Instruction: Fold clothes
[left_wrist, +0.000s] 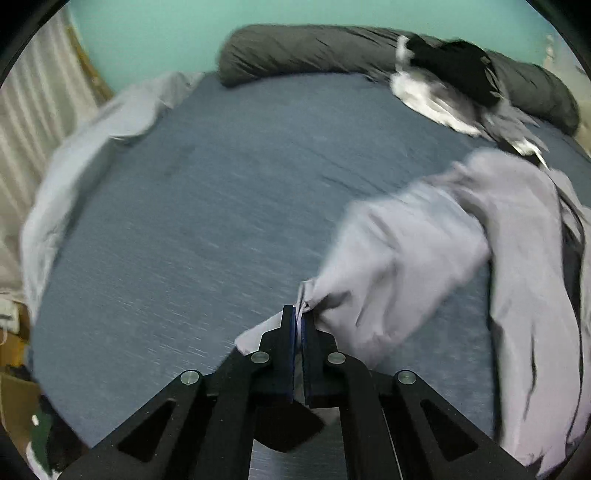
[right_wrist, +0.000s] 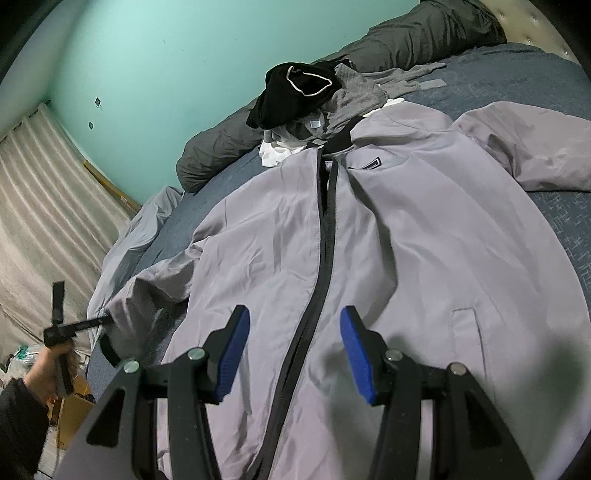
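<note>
Jacket (right_wrist: 388, 236) lies unfolded on the bed (left_wrist: 221, 184); left tongs (left_wrist: 300, 314) pinch its sleeve cuff (left_wrist: 306, 295), right tongs (right_wrist: 295, 347) gape empty.

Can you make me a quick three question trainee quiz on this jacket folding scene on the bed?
1. True or false: the left gripper is shut on the cuff of the grey jacket's sleeve.
2. The right gripper is: A) clamped on the zipper, B) open above the jacket's front, C) holding the black garment.
3. Fill in: the pile of other clothes lies just beyond the jacket's ____.

Key: 1 true. 2 B. 3 collar.
</note>
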